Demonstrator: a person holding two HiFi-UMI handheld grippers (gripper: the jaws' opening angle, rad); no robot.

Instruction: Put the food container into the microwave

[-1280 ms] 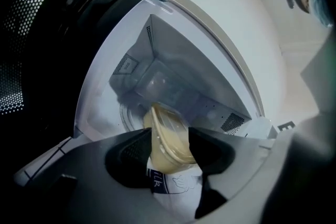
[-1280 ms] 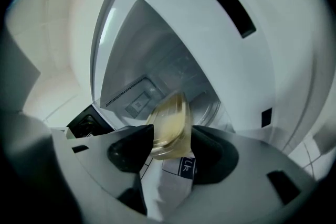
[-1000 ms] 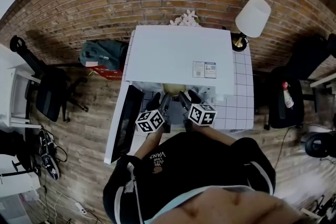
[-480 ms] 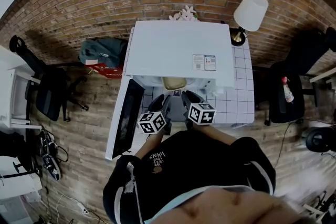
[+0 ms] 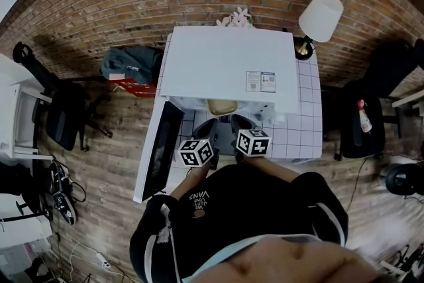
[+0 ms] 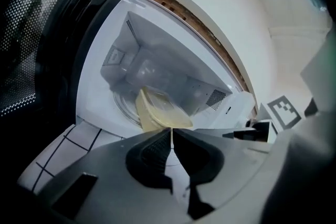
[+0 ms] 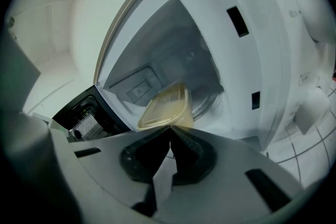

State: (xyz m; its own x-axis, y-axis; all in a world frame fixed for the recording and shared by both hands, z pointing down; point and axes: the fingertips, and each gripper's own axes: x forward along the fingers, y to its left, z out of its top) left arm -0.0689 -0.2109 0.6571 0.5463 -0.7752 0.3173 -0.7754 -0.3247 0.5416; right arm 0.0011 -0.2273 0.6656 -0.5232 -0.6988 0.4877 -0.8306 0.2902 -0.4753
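Head view: the microwave stands on a white tiled table against the brick wall. Its door hangs wide open at the microwave's left, so the mouth is unobstructed. The food container sits just inside the mouth, on the cavity floor. The left gripper and right gripper hover side by side just in front of the mouth. A strip of bare table runs along the microwave's right side, with a lamp at its back right corner. A dark chair stands well apart on the floor to the microwave's left.

Left gripper view: the left gripper has its jaws pressed together, nothing between them. The container lies on the turntable just beyond the tips, with free cavity behind and above it. The door borders the left.

Right gripper view: the right gripper is likewise closed and empty. The container is just past its tips, and the cavity's right frame stands close beside it.

Change: a second ago both pairs of jaws stood spread at the container. They have just been closing, and the container now shows more fully in the mouth. The door is unchanged.
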